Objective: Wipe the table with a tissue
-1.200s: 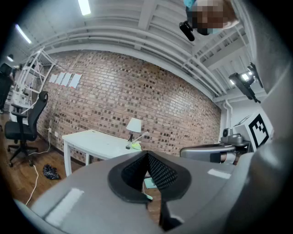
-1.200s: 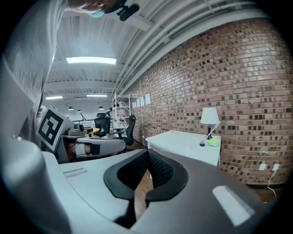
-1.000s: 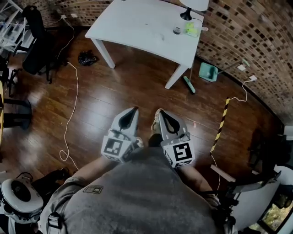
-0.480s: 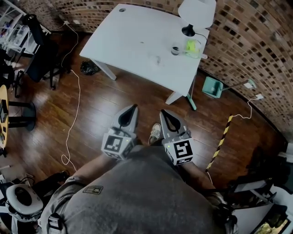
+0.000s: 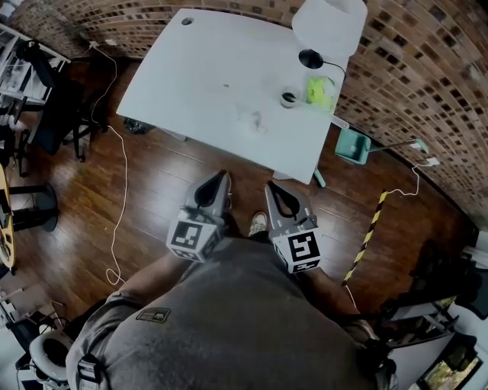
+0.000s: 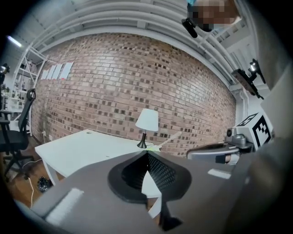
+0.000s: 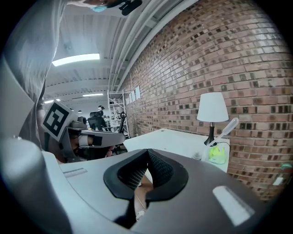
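The white table (image 5: 221, 76) stands ahead against the brick wall, with a faint smudge (image 5: 255, 119) near its front right. At its right end are a white lamp (image 5: 328, 23), a small round cup (image 5: 288, 99) and a yellow-green object (image 5: 320, 90). My left gripper (image 5: 223, 177) and right gripper (image 5: 269, 187) are side by side over the wooden floor, just short of the table's front edge, both shut and empty. In the left gripper view the shut left gripper (image 6: 147, 153) points at the table (image 6: 91, 148). In the right gripper view the right gripper (image 7: 147, 151) faces the lamp (image 7: 213, 107).
A teal dustpan (image 5: 351, 145) lies on the floor right of the table. A white cable (image 5: 122, 190) runs across the floor at left, near a black office chair (image 5: 53, 114). A yellow-black striped strip (image 5: 366, 236) lies at right. The person's shoe (image 5: 258, 223) shows between the grippers.
The person has walked toward the table, which now looks larger and closer. Both grippers moved forward together, staying shut and side by side.
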`<state>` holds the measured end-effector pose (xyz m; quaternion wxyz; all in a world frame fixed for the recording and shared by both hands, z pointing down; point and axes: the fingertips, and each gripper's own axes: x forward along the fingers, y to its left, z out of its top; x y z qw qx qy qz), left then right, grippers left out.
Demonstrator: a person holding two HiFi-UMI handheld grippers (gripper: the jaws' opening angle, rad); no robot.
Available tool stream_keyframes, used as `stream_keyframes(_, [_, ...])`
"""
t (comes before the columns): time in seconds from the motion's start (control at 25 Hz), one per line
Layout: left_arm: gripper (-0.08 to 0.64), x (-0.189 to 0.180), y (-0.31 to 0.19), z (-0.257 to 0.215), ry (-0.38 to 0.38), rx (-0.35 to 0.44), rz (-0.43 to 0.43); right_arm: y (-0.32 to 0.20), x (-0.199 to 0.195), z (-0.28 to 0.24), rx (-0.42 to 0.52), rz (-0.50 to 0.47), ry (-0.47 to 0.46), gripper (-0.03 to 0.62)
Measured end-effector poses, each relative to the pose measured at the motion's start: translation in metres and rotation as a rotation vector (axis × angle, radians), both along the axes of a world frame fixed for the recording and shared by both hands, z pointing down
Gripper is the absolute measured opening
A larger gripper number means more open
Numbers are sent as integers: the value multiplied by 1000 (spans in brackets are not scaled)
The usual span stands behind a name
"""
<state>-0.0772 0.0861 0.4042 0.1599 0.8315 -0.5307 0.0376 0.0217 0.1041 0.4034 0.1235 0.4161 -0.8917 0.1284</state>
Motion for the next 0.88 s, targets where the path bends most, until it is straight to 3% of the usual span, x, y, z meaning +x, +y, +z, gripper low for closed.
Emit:
stream_keyframes(0.48, [0, -25, -123, 29, -8, -53, 247, -104, -32, 20, -73, 206, 90, 11])
stream_keyframes(0.76, [0, 2, -147, 54, -56, -103, 276, -126, -12, 28, -107, 227, 101, 11])
stream_keyframes(0.88, [0, 12, -151, 75, -110, -143, 277, -132, -4, 39, -127, 215, 105, 11])
